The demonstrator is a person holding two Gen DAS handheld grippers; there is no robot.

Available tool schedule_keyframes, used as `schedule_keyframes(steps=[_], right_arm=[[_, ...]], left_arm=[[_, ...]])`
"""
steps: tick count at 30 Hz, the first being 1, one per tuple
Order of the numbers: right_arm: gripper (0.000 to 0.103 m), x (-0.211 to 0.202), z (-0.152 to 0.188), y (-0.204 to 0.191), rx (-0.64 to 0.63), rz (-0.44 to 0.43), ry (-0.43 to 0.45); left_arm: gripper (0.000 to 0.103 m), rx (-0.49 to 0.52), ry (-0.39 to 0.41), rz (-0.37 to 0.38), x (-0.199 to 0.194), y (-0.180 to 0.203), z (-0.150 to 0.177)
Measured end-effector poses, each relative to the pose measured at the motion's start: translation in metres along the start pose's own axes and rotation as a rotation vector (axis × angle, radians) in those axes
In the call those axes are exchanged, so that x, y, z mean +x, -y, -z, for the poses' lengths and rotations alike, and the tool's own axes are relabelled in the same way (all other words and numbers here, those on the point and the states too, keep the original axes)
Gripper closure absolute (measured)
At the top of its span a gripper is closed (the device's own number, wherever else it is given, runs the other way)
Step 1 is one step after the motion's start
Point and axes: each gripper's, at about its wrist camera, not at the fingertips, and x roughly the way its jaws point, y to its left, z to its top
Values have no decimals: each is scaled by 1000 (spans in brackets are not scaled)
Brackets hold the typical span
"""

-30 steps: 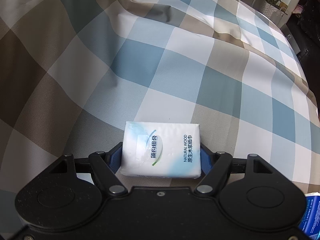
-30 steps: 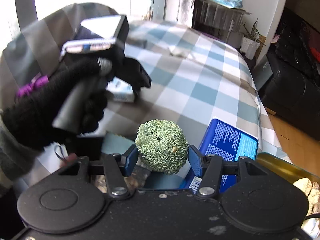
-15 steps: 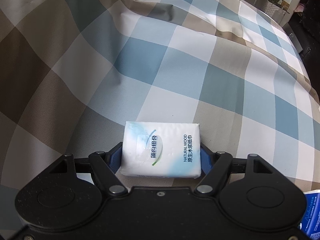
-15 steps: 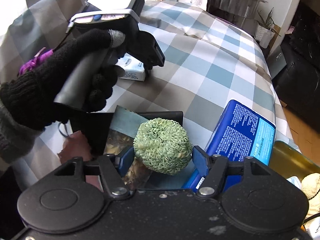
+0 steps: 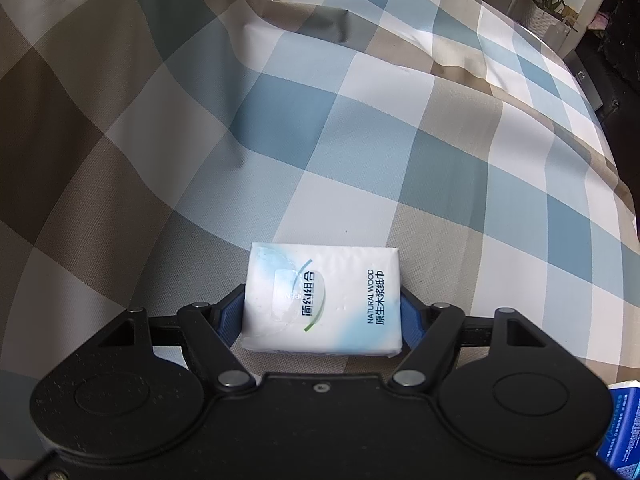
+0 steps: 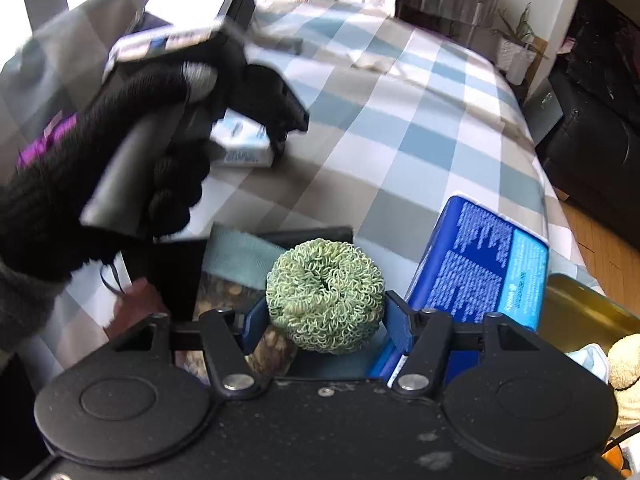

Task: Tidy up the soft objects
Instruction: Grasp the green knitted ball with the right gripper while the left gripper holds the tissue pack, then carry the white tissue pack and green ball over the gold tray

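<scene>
Meanwhile, left gripper [image 5: 322, 312] fingers clamp a white plastic-wrapped tissue pack [image 5: 323, 303] on the checked bedspread [image 5: 360, 140]; right gripper [image 6: 325, 318] fingers are closing on a green curly scrubber ball [image 6: 325, 301].

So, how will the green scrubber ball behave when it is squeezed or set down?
The green scrubber ball looks like springy looped mesh, so it probably squashes as the closing right tongs press it. Being round, it may roll. It is likely light.
</scene>
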Motion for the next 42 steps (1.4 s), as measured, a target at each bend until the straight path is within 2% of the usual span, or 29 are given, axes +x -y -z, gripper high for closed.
schedule_keyframes(steps=[6, 11, 15, 23, 27, 30, 34, 39, 42], right_arm=[[43, -29, -1, 7, 29, -38, 112], [43, -44, 6, 14, 30, -34, 151], [43, -57, 10, 24, 51, -36, 185], [43, -85, 23, 57, 145, -4, 268], [42, -101, 33, 79, 196, 55, 310], [42, -113, 43, 105, 280, 98, 326], [42, -125, 59, 147, 418, 172, 321], [42, -140, 85, 201, 546, 339, 314], [42, -152, 103, 233, 632, 405, 311]], left_arm=[[34, 3, 17, -10, -1, 1, 2], [34, 20, 35, -40, -5, 4, 5], [34, 32, 79, -71, -16, 4, 8], [34, 108, 150, -108, -46, 13, 20], [34, 159, 187, -121, -66, 26, 34], [34, 205, 212, -116, -85, 38, 49], [34, 262, 221, -71, -111, 58, 63], [34, 345, 253, -13, -142, 95, 77], [34, 402, 265, 35, -157, 120, 88]])
